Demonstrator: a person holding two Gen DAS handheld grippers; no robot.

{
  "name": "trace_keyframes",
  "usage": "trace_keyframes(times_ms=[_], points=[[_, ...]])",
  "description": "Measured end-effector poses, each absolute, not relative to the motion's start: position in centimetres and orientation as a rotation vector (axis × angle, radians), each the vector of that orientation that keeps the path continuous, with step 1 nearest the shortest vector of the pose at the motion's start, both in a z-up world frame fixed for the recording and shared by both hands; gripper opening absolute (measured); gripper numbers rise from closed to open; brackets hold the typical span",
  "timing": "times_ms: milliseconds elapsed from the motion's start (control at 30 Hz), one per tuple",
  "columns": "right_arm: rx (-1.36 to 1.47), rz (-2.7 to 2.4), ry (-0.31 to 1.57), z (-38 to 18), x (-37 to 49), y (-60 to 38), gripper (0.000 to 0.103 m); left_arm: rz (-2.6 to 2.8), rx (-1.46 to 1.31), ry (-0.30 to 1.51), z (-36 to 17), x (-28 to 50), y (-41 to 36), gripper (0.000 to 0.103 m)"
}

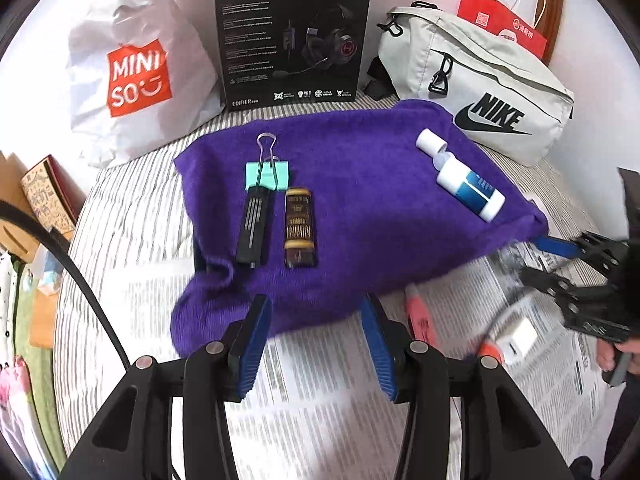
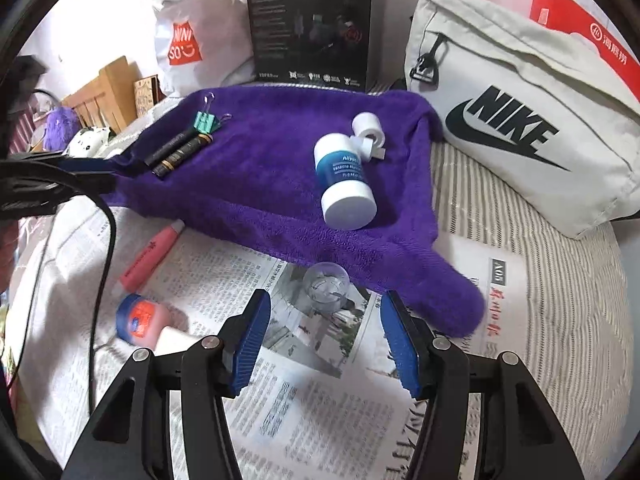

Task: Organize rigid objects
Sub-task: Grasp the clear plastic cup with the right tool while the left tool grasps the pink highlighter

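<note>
Left wrist view is showing the left gripper (image 1: pixel 316 344) hovering with its blue-padded fingers spread apart and holding nothing, just above the near edge of a purple fleece towel (image 1: pixel 360 216). Lying on that towel are a mint-green binder clip (image 1: pixel 267 172), a slim black ribbed stick (image 1: pixel 253 226) touching the clip, and a brown patterned tube (image 1: pixel 299 232) just beside the stick. A white-and-blue plastic bottle (image 1: pixel 470 190) is resting on its side near the towel's right edge, its white flip cap (image 1: pixel 430 142) hanging open.

Right wrist view is showing the right gripper (image 2: pixel 326 338) with its fingers likewise apart and empty, poised over a newspaper sheet (image 2: pixel 320 400). A small clear plastic dome (image 2: pixel 326 286) is sitting on the paper between the fingertips, beside the towel's edge. A pink tube (image 2: pixel 150 254) and a blue-capped pink jar (image 2: pixel 138 320) are lying on the newspaper to the left.
</note>
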State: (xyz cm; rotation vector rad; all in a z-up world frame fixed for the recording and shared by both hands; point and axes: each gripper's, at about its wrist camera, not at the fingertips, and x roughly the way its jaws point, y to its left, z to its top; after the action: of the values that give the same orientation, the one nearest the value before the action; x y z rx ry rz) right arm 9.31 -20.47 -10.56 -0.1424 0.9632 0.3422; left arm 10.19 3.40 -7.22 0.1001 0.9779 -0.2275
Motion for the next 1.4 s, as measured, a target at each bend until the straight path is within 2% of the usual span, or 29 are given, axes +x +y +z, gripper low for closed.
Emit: trace_keyframes(times_ms=[333, 467, 967, 1400], points=[[-0.141, 0.31, 0.948, -12.5, 10.4, -19.9, 0.045, -0.22, 0.089, 1.001, -8.0, 8.5, 3.6, 0.045], [-0.144, 0.316, 0.93, -12.5, 10.7, -19.4, 0.027, -0.218, 0.106, 0.996, -7.7, 8.4, 3.3, 0.045], [-0.16, 0.303, 0.953, -12.0, 9.0, -20.6, 0.027, -0.221, 0.115, 0.966, -6.5, 7.4, 2.9, 0.046], [-0.06, 0.259, 0.965, -12.0, 4.9, -24.2, 0.027, -0.311, 0.083, 1.033, -9.7, 7.4, -0.5, 0.048]])
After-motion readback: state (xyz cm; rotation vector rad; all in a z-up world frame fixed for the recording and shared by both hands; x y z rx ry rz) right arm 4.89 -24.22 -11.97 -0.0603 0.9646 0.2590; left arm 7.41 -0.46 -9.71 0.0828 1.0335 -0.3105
